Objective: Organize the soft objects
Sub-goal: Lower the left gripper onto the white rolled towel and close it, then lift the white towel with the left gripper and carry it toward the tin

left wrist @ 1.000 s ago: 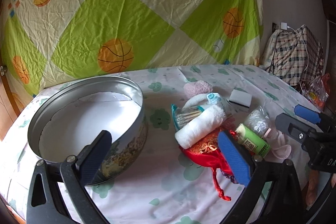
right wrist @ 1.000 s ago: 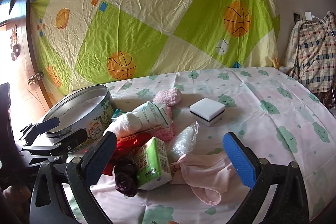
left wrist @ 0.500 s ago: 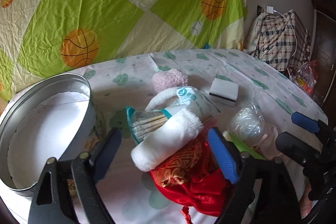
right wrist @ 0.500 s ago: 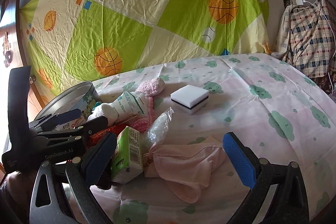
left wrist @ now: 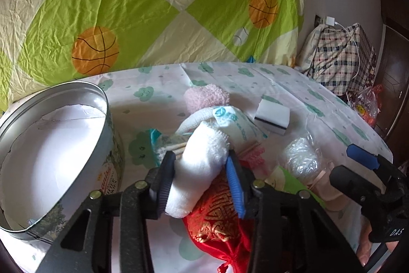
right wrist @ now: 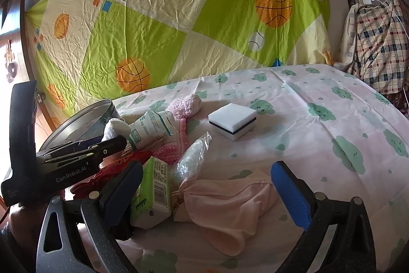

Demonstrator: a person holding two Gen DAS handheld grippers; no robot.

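Note:
A rolled white towel lies on top of the pile, over a red embroidered pouch. My left gripper has one pad on each side of the roll; its jaws are closing and touch the cloth. From the right wrist view the left gripper sits low at the pile's left with the towel poking out beyond it. My right gripper stands wide open just above a pale pink cloth, with nothing gripped. A round metal tin with a white lining stands open at the left.
The pile also holds a green tissue pack, a clear plastic bag, a wipes packet, cotton swabs and a fluffy pink item. A white sponge lies apart. A plaid bag stands at the far right.
My left gripper moved right from beside the tin to the pile and closed from wide open onto the towel roll. The right gripper sank slightly and stayed open.

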